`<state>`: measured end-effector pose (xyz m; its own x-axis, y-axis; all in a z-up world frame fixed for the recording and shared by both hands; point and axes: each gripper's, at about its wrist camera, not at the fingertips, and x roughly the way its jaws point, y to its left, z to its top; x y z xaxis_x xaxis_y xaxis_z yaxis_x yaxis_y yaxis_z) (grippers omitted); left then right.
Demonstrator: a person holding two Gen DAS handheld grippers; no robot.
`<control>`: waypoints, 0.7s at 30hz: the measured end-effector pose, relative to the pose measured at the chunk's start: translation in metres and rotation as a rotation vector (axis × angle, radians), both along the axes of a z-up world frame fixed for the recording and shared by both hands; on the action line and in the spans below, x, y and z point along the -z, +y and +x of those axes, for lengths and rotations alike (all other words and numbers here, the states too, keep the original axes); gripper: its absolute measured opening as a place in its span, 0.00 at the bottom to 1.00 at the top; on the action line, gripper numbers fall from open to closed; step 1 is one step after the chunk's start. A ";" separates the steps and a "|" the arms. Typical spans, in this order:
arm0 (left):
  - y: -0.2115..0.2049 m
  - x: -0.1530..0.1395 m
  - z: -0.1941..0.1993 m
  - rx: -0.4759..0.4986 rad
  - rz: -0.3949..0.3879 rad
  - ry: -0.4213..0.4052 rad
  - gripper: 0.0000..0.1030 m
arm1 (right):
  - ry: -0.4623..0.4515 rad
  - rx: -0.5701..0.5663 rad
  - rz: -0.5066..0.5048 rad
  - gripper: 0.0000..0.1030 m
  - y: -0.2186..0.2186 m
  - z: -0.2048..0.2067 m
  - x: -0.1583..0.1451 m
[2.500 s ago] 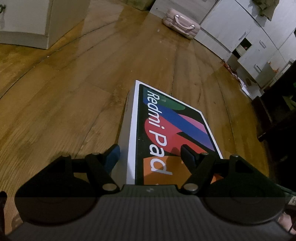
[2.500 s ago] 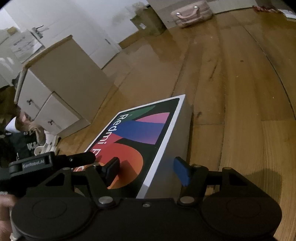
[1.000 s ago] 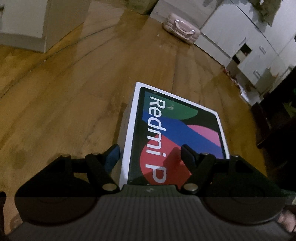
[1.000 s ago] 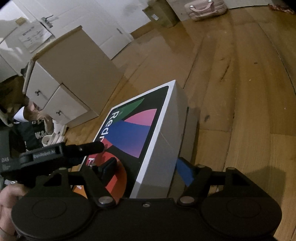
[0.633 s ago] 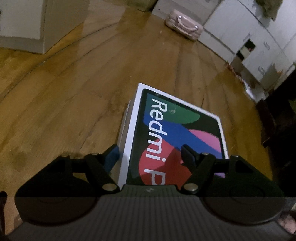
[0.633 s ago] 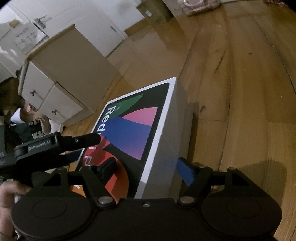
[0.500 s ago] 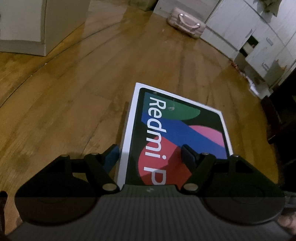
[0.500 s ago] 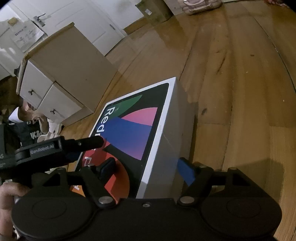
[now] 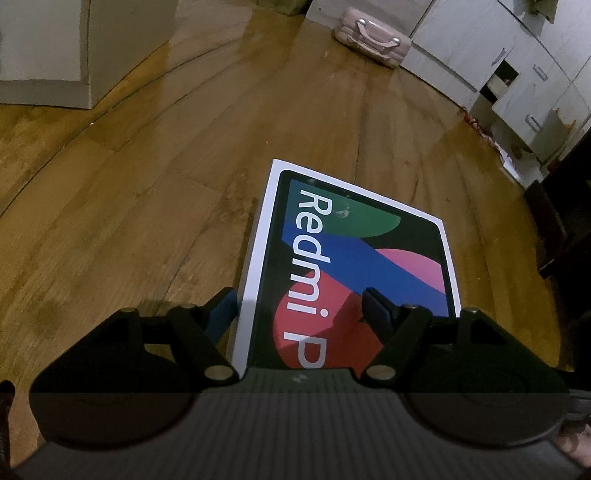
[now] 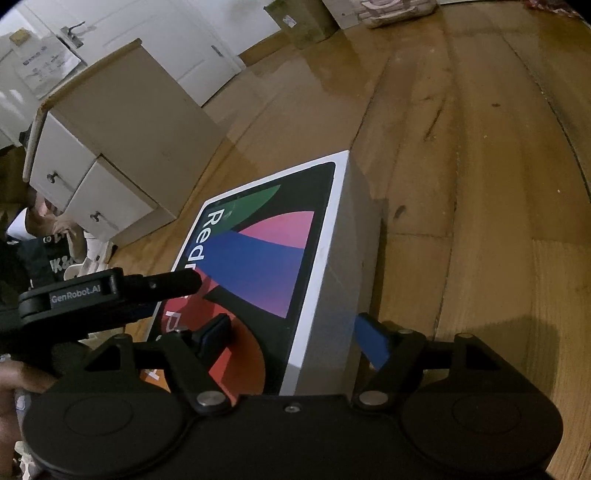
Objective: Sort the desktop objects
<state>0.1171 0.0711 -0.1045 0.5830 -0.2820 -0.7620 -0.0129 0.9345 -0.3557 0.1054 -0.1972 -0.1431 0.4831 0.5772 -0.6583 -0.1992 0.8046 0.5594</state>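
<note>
A white Redmi Pad box (image 9: 347, 258) with a colourful printed lid is held above the wooden floor. My left gripper (image 9: 301, 306) straddles its near left edge, one finger below, one on the lid. My right gripper (image 10: 295, 339) straddles the box's (image 10: 266, 266) near right edge, one finger on the lid, the blue-padded finger against the white side. The left gripper's body (image 10: 92, 291) shows in the right wrist view, over the lid's left part. Both grippers are shut on the box.
A beige drawer cabinet (image 10: 122, 140) stands to the left on the wooden floor (image 9: 147, 184). A pink suitcase (image 9: 373, 33) lies far back by white cupboards (image 9: 517, 66). Dark furniture (image 9: 565, 221) is at the right. A white door (image 10: 159, 40) is behind the cabinet.
The box has risen and shifted a little forward in both views. Both grippers have kept their hold on its edges.
</note>
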 end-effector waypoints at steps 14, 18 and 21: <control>-0.003 -0.012 -0.011 -0.020 0.027 0.124 0.71 | 0.065 -0.021 0.001 0.77 0.010 -0.011 -0.011; -0.015 -0.018 -0.021 0.008 0.072 0.122 0.72 | 0.055 -0.031 -0.030 0.77 0.017 -0.018 -0.017; -0.022 -0.024 -0.027 0.028 0.111 0.132 0.73 | 0.056 -0.039 -0.053 0.77 0.023 -0.020 -0.017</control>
<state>0.0905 0.0494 -0.0804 0.4689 -0.2064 -0.8588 -0.0264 0.9686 -0.2473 0.0851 -0.1742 -0.1257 0.4220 0.5586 -0.7141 -0.2006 0.8257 0.5273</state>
